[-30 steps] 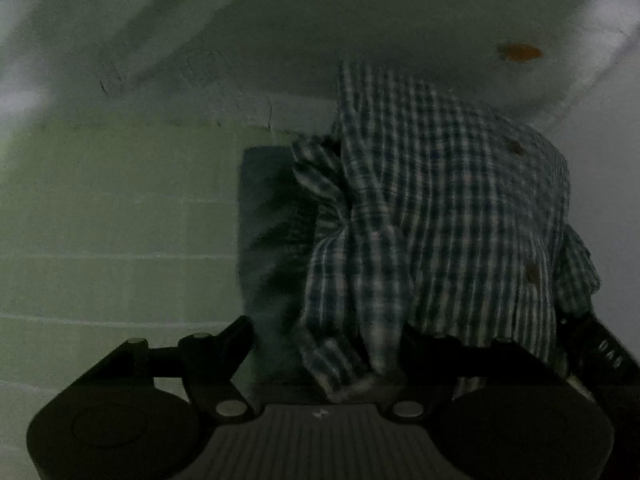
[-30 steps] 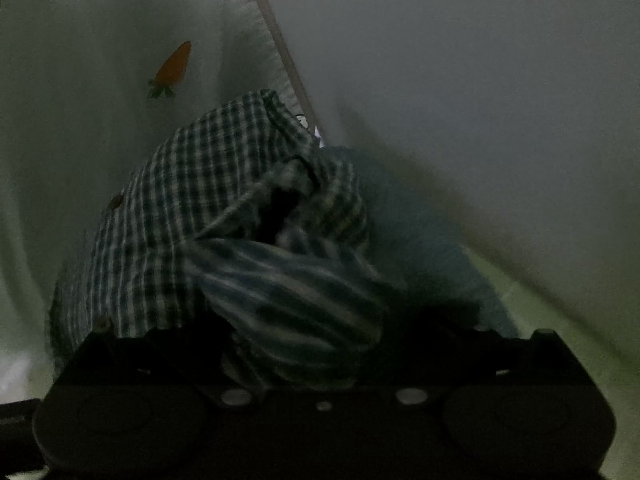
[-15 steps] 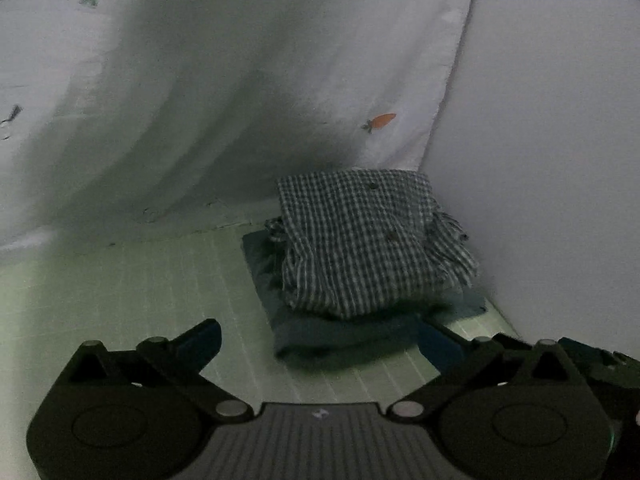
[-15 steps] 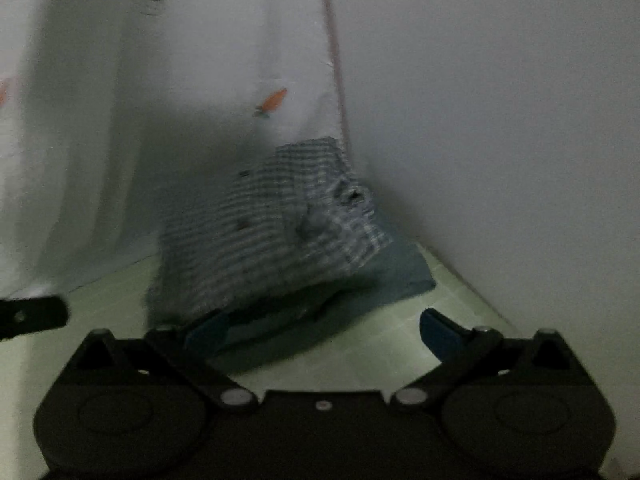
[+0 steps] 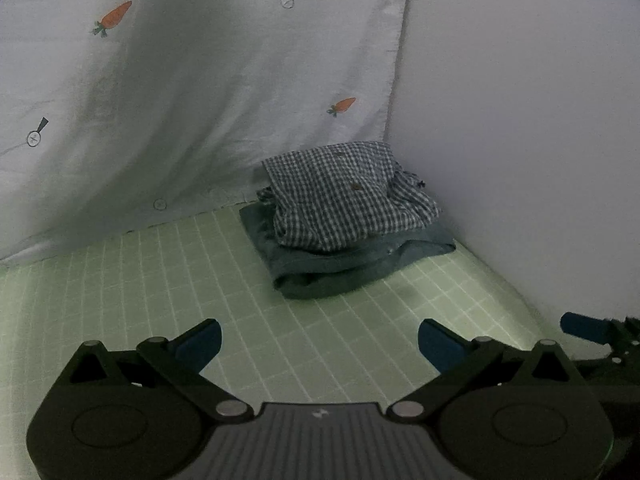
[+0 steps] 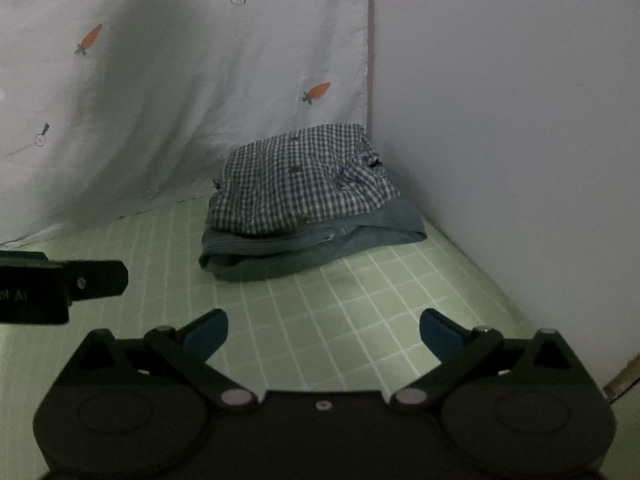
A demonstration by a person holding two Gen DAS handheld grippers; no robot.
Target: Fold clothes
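A folded blue-and-white checked shirt (image 5: 348, 196) (image 6: 296, 184) lies on top of a folded blue denim garment (image 5: 340, 268) (image 6: 280, 252) in the far corner of the green gridded mat (image 5: 160, 288) (image 6: 340, 300). My left gripper (image 5: 319, 344) stands open and empty, well short of the pile. My right gripper (image 6: 323, 332) is likewise open with nothing between its blue pads, also back from the pile. One right fingertip (image 5: 580, 326) shows at the right edge of the left wrist view, and the left gripper's black finger (image 6: 96, 276) shows at the left of the right wrist view.
A white sheet with carrot prints (image 5: 200, 100) (image 6: 180, 80) hangs behind the mat on the left. A plain pale wall (image 5: 520, 120) (image 6: 500, 120) closes the right side. The two meet just behind the pile.
Both grippers let go of the checked shirt, opened wide and drew back and up from the pile. The shirt now rests folded on the denim garment.
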